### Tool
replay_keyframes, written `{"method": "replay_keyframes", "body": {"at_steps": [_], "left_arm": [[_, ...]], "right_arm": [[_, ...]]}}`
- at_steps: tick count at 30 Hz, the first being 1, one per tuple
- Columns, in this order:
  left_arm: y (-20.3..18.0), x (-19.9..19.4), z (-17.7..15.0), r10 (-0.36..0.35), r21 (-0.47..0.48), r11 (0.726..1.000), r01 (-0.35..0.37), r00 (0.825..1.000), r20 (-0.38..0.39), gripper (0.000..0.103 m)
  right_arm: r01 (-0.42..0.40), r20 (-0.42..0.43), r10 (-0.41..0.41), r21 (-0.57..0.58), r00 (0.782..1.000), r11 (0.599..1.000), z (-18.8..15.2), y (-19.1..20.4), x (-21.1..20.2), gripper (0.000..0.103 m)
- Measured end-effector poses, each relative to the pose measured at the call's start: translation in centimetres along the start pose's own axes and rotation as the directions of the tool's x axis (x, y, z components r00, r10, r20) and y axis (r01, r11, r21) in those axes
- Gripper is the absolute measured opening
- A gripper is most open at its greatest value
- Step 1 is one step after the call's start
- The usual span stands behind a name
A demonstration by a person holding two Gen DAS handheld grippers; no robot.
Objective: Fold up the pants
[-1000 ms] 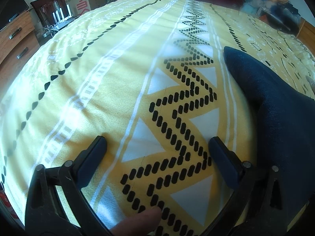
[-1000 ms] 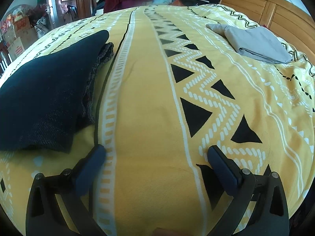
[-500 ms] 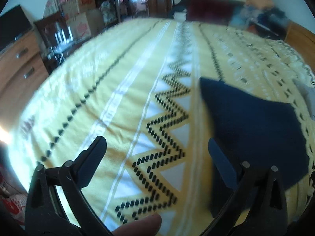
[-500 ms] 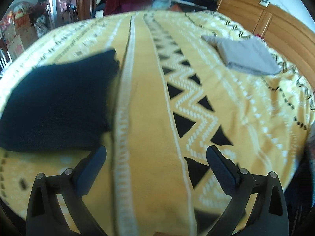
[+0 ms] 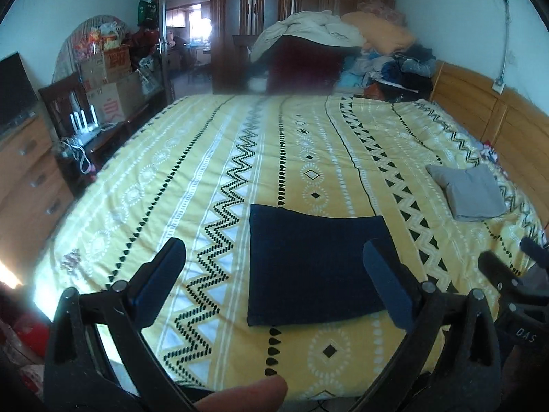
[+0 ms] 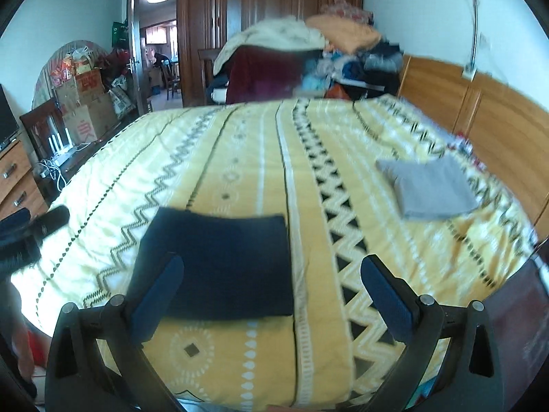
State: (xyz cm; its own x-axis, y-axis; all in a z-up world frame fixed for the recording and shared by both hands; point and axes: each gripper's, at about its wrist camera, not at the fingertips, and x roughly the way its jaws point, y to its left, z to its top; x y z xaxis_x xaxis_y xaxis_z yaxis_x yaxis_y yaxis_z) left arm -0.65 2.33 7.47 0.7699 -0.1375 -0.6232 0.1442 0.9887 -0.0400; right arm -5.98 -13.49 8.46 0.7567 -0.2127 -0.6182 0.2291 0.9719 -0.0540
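Observation:
The dark navy pants (image 5: 308, 264) lie folded into a flat rectangle on the yellow patterned bedspread (image 5: 171, 185), close to the bed's near edge. In the right wrist view the same folded pants (image 6: 219, 264) sit left of centre. My left gripper (image 5: 274, 285) is open, held above and short of the bed's near edge, with nothing between its fingers. My right gripper (image 6: 271, 295) is open too, raised over the near edge and empty. The right gripper's tip (image 5: 507, 274) shows at the far right of the left wrist view.
A folded grey garment (image 5: 470, 192) lies on the bed's right side near the wooden headboard (image 5: 487, 110). Piled clothes (image 5: 343, 48) stand beyond the far edge. A wooden dresser (image 5: 24, 171) and cardboard boxes (image 5: 109, 79) line the left wall.
Both grippers have pulled back and risen away from the bedspread, so the whole bed and the folded pants are now in view. The pants lie where they were.

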Motion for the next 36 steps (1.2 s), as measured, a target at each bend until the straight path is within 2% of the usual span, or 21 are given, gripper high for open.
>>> {"method": "replay_keyframes", "body": {"at_steps": [4, 13, 22, 36], "left_arm": [[-1.0, -1.8, -0.1, -0.005, 0.019, 1.0, 0.004, 1.0, 0.03, 0.103], [-1.0, -2.1, -0.5, 0.017, 0.02, 1.0, -0.018, 0.999, 0.034, 0.103], [-1.7, -2.7, -1.0, 0.03, 0.029, 0.999, -0.031, 0.999, 0.04, 0.103], [-1.7, -1.2, -1.5, 0.045, 0.032, 0.998, -0.045, 0.999, -0.007, 0.103]], "right_arm": [[-0.006, 0.014, 0.006, -0.01, 1.0, 1.0, 0.8, 0.7, -2.1, 0.103], [-0.018, 0.023, 0.018, -0.001, 1.0, 1.0, 0.7, 0.5, -4.2, 0.103], [-0.031, 0.016, 0.031, -0.002, 0.999, 1.0, 0.3, 0.0, -4.1, 0.103], [-0.047, -0.006, 0.047, -0.007, 0.999, 0.999, -0.1, 0.3, -2.6, 0.103]]}}
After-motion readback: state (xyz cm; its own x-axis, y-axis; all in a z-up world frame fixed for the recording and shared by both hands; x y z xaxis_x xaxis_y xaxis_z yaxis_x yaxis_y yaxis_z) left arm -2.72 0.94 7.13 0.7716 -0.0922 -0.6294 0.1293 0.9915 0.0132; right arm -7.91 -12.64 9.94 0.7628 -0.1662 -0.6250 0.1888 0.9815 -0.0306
